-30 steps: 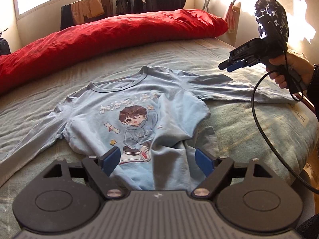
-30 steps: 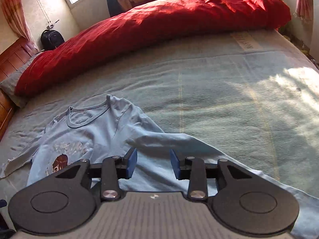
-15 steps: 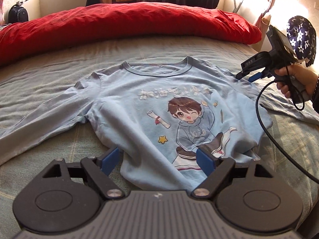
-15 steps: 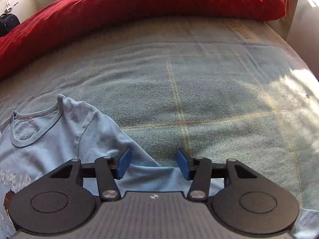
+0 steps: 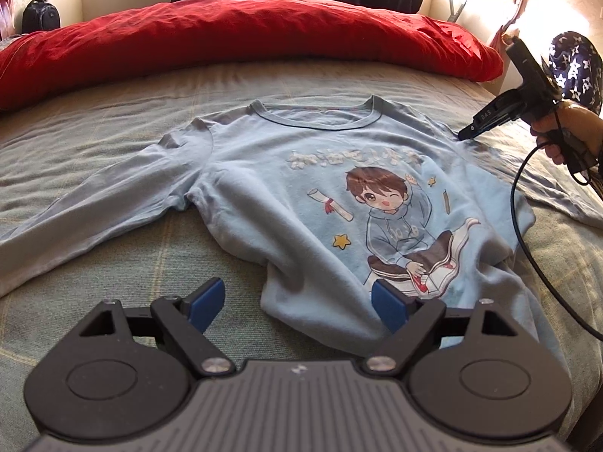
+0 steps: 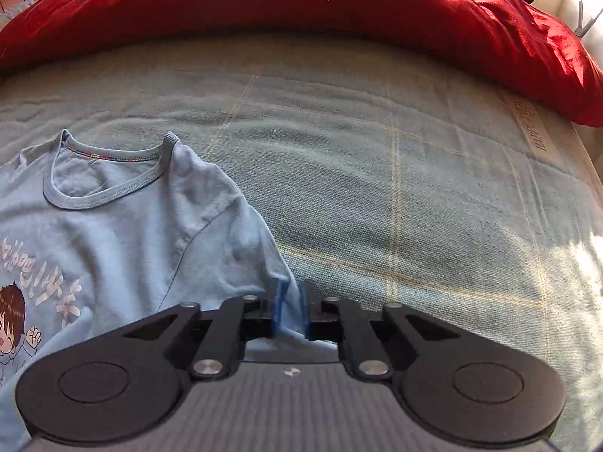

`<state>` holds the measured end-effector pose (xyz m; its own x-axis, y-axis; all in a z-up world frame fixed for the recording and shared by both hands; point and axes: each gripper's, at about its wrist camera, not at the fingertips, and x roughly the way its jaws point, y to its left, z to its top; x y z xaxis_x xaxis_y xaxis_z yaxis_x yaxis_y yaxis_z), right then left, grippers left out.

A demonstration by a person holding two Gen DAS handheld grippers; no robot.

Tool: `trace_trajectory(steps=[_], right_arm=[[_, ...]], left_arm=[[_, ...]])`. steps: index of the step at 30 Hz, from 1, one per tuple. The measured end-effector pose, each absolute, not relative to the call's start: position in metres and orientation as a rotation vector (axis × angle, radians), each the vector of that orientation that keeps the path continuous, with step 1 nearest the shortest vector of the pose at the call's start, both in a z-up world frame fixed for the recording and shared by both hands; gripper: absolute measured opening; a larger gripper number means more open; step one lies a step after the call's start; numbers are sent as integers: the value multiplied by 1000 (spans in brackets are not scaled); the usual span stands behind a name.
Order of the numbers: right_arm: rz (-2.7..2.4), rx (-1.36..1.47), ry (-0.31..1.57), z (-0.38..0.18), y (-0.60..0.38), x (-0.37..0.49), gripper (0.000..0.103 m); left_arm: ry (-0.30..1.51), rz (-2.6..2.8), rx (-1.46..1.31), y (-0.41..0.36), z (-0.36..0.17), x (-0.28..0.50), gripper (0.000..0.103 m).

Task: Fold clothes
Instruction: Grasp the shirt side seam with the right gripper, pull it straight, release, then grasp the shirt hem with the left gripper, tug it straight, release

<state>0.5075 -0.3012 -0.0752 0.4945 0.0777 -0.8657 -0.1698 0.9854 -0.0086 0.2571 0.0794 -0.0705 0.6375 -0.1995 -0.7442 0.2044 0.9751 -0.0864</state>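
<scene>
Shirt (image 5: 301, 196) flat on bed (image 6: 377, 173), print up | my right gripper (image 6: 290, 312) jaws just closed, pinching its shoulder fabric | my left gripper (image 5: 297, 301) jaws apart over the hem corner

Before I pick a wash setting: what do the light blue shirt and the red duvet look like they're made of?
The light blue shirt looks like soft matte cotton knit: ribbed collar, limp folds, a flat printed cartoon. The red duvet looks like a smooth woven cover over padding: puffy bulk, fine crinkles, a faint sheen in the sunlight. The exact fibre of either can't be told.
</scene>
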Motion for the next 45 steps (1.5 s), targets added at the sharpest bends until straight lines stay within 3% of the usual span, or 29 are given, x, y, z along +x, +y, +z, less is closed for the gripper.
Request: trace_trajectory(steps=[8, 12, 16, 22, 26, 30, 32, 35, 37, 39, 45], right_arm=[[83, -104, 947, -67, -297, 508, 3], [81, -27, 922, -47, -303, 483, 19], [113, 51, 1035, -59, -306, 467, 32], [-27, 37, 1000, -80, -323, 474, 37], [72, 57, 981, -57, -312, 450, 42], [217, -20, 947, -34, -286, 401, 55], [271, -75, 918, -27, -273, 375, 55], [322, -131, 872, -19, -256, 342, 57], [357, -142, 847, -16, -248, 324, 60], [374, -146, 818, -14, -242, 310, 60], [370, -61, 779, -16, -229, 286, 62]], left_arm=[[835, -229, 1, 79, -66, 254, 85], [831, -228, -2, 80, -63, 252, 85], [836, -221, -17, 83, -62, 251, 85], [850, -212, -32, 85, -57, 239, 85], [839, -193, -34, 92, -50, 224, 85], [834, -177, -67, 110, -45, 217, 85], [825, -161, -67, 124, -40, 218, 85], [806, -119, -38, 154, -25, 230, 79], [797, -101, -24, 175, -14, 243, 66], [800, -90, -40, 205, -5, 273, 40], [861, -34, 31, 256, -23, 362, 36]])
